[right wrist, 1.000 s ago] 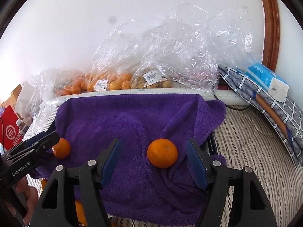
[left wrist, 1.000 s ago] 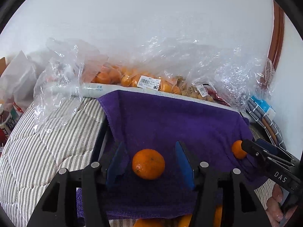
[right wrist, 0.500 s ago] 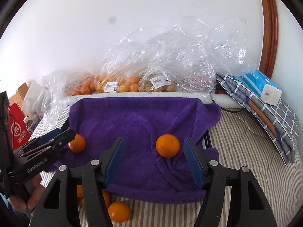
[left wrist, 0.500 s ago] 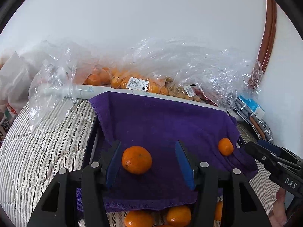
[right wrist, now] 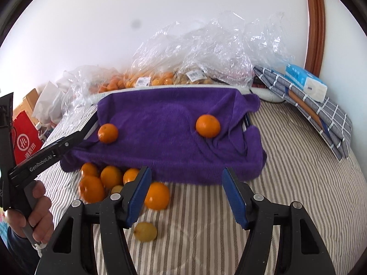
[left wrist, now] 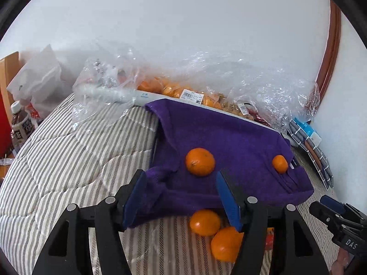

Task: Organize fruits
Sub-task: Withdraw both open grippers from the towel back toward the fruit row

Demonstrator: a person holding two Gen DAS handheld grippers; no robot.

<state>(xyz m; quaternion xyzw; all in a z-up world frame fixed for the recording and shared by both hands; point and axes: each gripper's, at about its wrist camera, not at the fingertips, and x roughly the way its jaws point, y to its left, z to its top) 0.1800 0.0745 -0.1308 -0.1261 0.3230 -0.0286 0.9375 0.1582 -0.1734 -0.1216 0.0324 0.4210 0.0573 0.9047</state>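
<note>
On the striped bedding [right wrist: 286,165] lies a purple towel [right wrist: 165,135] draped over something boxy, and two oranges rest on it. Seen from the right wrist, one orange [right wrist: 107,133] sits near the towel's 9 o'clock edge and the other orange [right wrist: 207,125] toward 2 o'clock. A loose heap of oranges [right wrist: 110,178] lies on the bedding just below the towel's near edge, at about 7 o'clock of it, with a pale yellowish fruit [right wrist: 145,231] a little nearer the camera. The left gripper [left wrist: 181,197] has its blue pads apart with nothing between them; its jaws have just been opening, and the nearer towel orange sits just beyond its tips. The right gripper [right wrist: 187,194] also stands open and empty, over the towel's front edge. Behind the towel, at 12 o'clock, clear plastic bags [right wrist: 206,52] of fruit lean against the white wall. A tissue pack [right wrist: 306,86] rests on folded checked cloth [right wrist: 325,119] at 2 o'clock.
</note>
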